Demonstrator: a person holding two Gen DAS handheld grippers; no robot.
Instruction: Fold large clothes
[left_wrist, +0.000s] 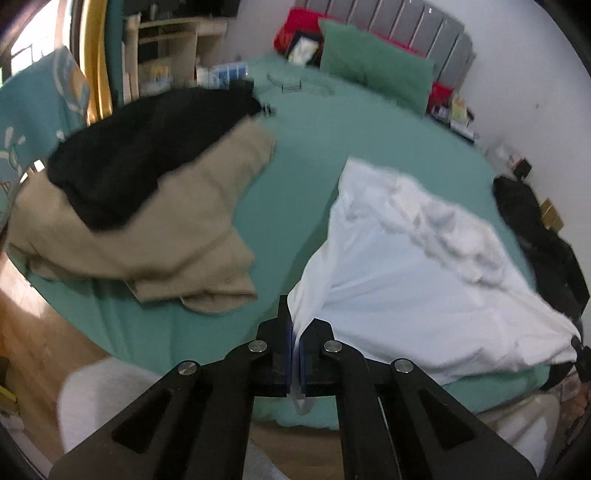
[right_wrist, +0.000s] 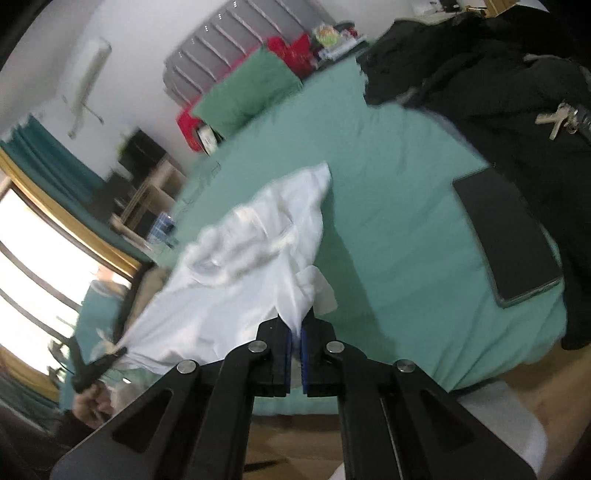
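Observation:
A white garment (left_wrist: 417, 266) lies crumpled on the green bed sheet (left_wrist: 306, 155), its near edge lifted. My left gripper (left_wrist: 295, 332) is shut on one near corner of it, white cloth pinched between the blue pads. In the right wrist view the same white garment (right_wrist: 236, 280) stretches from the left gripper (right_wrist: 92, 365), seen at the lower left, to my right gripper (right_wrist: 295, 334), which is shut on another corner of the cloth.
A beige garment (left_wrist: 147, 236) with a black one (left_wrist: 147, 147) on top lies at the bed's left. Dark clothes (right_wrist: 498, 74), keys (right_wrist: 557, 118) and a black phone (right_wrist: 506, 236) sit at the right side. A green pillow (left_wrist: 373, 70) is by the headboard. The wooden floor (left_wrist: 37, 332) shows below.

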